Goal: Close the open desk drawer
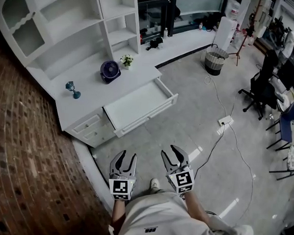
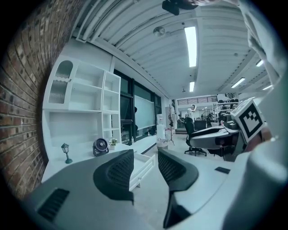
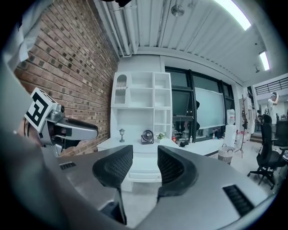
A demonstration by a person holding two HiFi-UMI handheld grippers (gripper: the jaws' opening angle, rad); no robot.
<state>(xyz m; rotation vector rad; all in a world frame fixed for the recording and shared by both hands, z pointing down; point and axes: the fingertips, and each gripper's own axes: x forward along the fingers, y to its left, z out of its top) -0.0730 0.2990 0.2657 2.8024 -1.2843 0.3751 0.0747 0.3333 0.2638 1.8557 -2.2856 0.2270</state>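
1. The white desk [image 1: 84,94] stands against the brick wall [image 1: 22,147], with open shelves rising behind it.
2. Its drawer [image 1: 140,105] is pulled out over the floor (nothing shows inside it), well apart from both grippers.
3. The left gripper [image 1: 126,156] and right gripper [image 1: 170,153] hang side by side near the person's body, each with jaws spread and nothing between them.
4. On the desktop sit a small fan [image 1: 110,70], a potted plant [image 1: 127,61] and a tiny lamp [image 1: 73,89].

Left gripper [image 1: 123,163] and right gripper [image 1: 177,157] held side by side at waist height, pointing forward, jaws of both apart, nothing between.
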